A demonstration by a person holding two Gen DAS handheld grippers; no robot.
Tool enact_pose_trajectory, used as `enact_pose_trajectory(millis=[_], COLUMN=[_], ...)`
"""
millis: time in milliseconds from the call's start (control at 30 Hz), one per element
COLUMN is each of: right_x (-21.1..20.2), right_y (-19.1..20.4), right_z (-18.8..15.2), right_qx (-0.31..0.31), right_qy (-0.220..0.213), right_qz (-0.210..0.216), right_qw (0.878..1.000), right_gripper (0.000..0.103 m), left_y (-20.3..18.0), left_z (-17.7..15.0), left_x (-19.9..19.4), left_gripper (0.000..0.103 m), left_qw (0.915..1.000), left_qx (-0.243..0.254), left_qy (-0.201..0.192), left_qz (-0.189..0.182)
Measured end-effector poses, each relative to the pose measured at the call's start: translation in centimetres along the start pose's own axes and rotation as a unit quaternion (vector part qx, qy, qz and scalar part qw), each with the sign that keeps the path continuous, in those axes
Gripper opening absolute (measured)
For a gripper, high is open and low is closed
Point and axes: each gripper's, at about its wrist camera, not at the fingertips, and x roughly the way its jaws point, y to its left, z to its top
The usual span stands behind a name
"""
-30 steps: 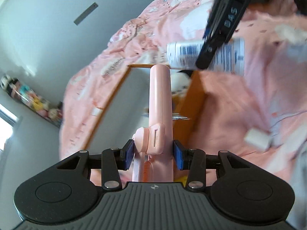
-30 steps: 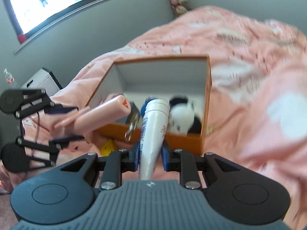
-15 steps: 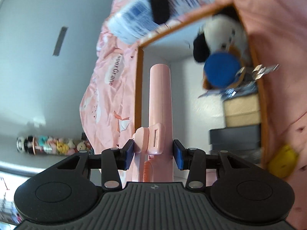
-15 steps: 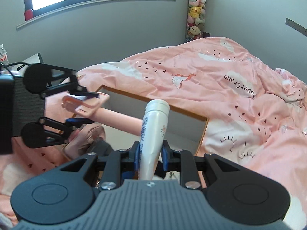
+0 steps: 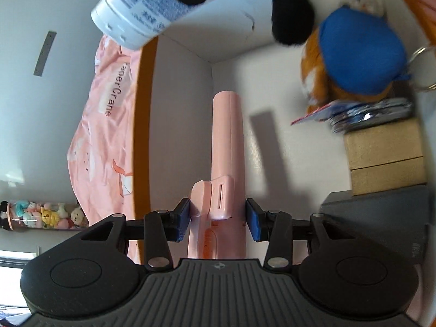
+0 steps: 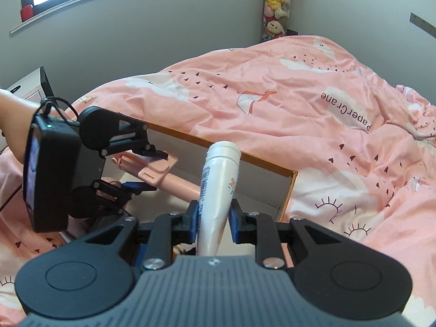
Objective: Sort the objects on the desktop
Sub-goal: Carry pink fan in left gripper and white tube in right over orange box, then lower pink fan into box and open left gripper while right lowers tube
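Pinched between the blue pads of the left gripper [image 5: 218, 219] is a long pink plastic device with a clip-like tab [image 5: 227, 147], held pointing down over the white floor of the orange-rimmed cardboard box [image 5: 143, 136]. Seen from the right wrist, the same left gripper [image 6: 147, 169] is at the left, reaching over the box's near corner with the pink device [image 6: 163, 175] angled into it. Further right in the left wrist view, a black-and-white plush toy [image 5: 293, 16], a blue and orange soft toy [image 5: 359, 51], a tan box [image 5: 384, 155] and a dark grey box [image 5: 381, 226] are crowded along the box's right side. A white squeeze tube with blue print [image 6: 218, 188] is clamped upright in the right gripper [image 6: 214, 220], above the box's open interior. A pink printed duvet [image 6: 313, 114] is spread beneath and beyond the box.
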Motion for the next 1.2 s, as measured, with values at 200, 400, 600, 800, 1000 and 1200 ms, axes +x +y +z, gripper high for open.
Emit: enact_pose_trajectory(millis=[200, 400, 600, 800, 1000, 1200], right_x=[0.8, 1.6, 1.8, 2.2, 2.6, 3.3], right_y=[-0.2, -0.2, -0.1, -0.3, -0.1, 0.8], right_z=[-0.1, -0.1, -0.2, -0.2, 0.2, 1.0], right_qx=[0.009, 0.017, 0.023, 0.026, 0.01, -0.057], right_qy=[0.008, 0.016, 0.023, 0.031, 0.029, 0.019], right_qz=[0.005, 0.007, 0.01, 0.01, 0.017, 0.033], right_qw=[1.0, 1.0, 0.999, 0.999, 0.999, 0.998], right_gripper=[0.025, 0.025, 0.025, 0.025, 0.025, 0.025], left_y=[0.6, 1.8, 2.4, 2.6, 4.2, 6.0], left_z=[-0.9, -1.6, -2.4, -3.1, -4.0, -4.9], left_x=[2.0, 3.1, 3.9, 3.4, 2.4, -0.9], left_gripper=[0.05, 0.051, 0.051, 0.054, 0.056, 0.056], left_qw=[0.9993, 0.9961, 0.9933, 0.9931, 0.9923, 0.9858], left_qx=[0.001, -0.032, -0.049, -0.037, -0.059, -0.135], left_qy=[0.017, 0.032, 0.042, 0.056, 0.053, 0.028], left_qz=[-0.033, -0.076, -0.096, -0.097, -0.096, -0.096])
